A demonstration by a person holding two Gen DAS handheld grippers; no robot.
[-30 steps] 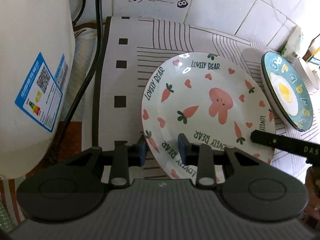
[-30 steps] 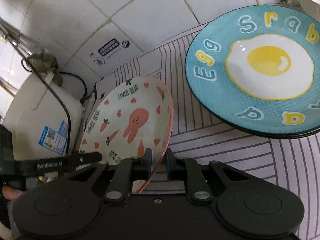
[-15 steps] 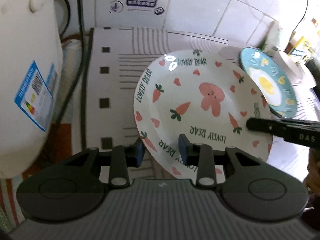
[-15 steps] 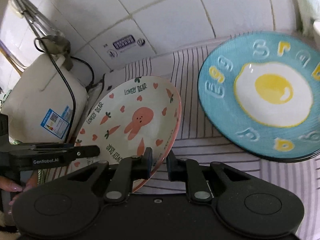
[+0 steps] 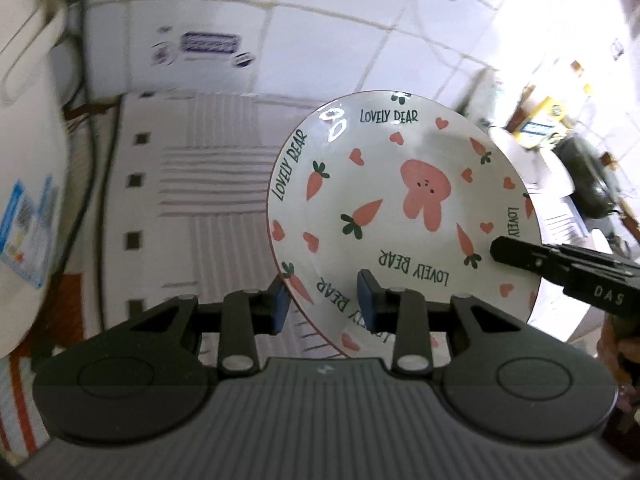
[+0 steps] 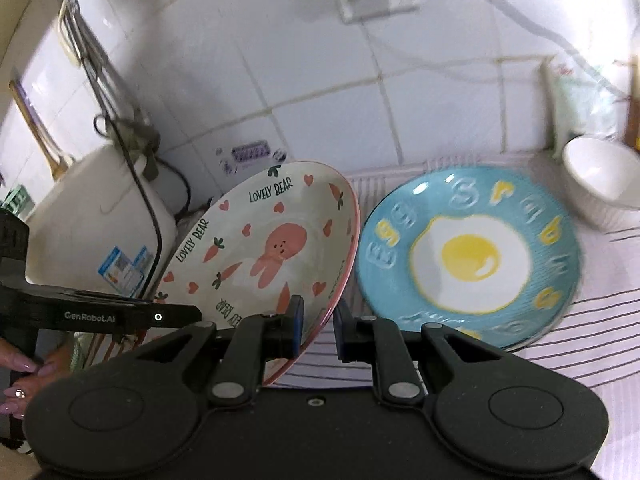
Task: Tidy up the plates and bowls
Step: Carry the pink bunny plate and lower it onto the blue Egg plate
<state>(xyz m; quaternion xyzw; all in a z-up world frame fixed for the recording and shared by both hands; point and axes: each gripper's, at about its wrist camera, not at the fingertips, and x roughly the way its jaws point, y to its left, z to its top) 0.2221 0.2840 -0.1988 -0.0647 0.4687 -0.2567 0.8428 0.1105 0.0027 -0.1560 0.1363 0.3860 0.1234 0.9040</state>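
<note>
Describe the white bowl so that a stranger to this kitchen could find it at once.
Start at the white tiled wall and drop to the striped cloth below it. On the cloth lies a blue plate with a fried egg painted on it; the white bowl stands just beyond it, near the wall. Unlike both patterned plates, it is deep and plain.

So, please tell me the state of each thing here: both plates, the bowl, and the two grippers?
Rabbit plate: lifted, tilted, held at two rim spots.
Egg plate: lying flat on the striped mat.
White bowl: upright, looks empty.
Left gripper: fingers astride the rabbit plate's rim.
Right gripper: fingers astride its rim.
</note>
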